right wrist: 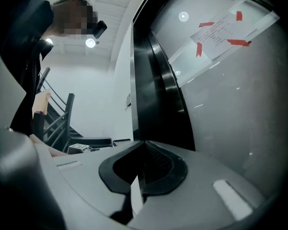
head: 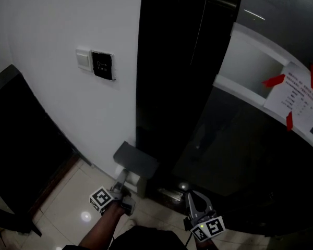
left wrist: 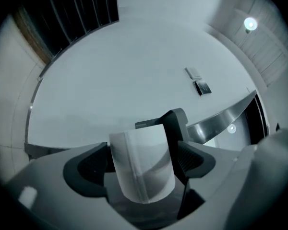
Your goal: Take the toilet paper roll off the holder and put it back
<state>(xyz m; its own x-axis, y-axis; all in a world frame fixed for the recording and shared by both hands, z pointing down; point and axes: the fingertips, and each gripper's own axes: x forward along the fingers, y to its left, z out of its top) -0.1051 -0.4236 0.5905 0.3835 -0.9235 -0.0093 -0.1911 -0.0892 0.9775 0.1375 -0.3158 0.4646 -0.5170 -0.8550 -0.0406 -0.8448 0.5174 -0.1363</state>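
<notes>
A white toilet paper roll [left wrist: 141, 166] sits on a dark grey holder [left wrist: 175, 128] fixed low on the white wall. In the head view the holder's grey cover [head: 135, 160] shows with the roll [head: 131, 180] just below it. My left gripper [head: 121, 190] reaches up to the roll. Its jaws stand wide open on either side of the roll [left wrist: 141, 159], with a gap at each pad [left wrist: 93, 164]. The holder's arm lies between the roll and the right-hand pad. My right gripper [head: 194, 202] hangs to the right near the black panel, shut and empty [right wrist: 141, 169].
A wall switch and a dark card reader [head: 101, 65] sit higher on the white wall. A glossy black panel [head: 182, 77] runs beside the holder. A paper notice [head: 297, 98] is taped on with red tape. Dark furniture [head: 21, 139] stands at the left on a tiled floor [head: 78, 202].
</notes>
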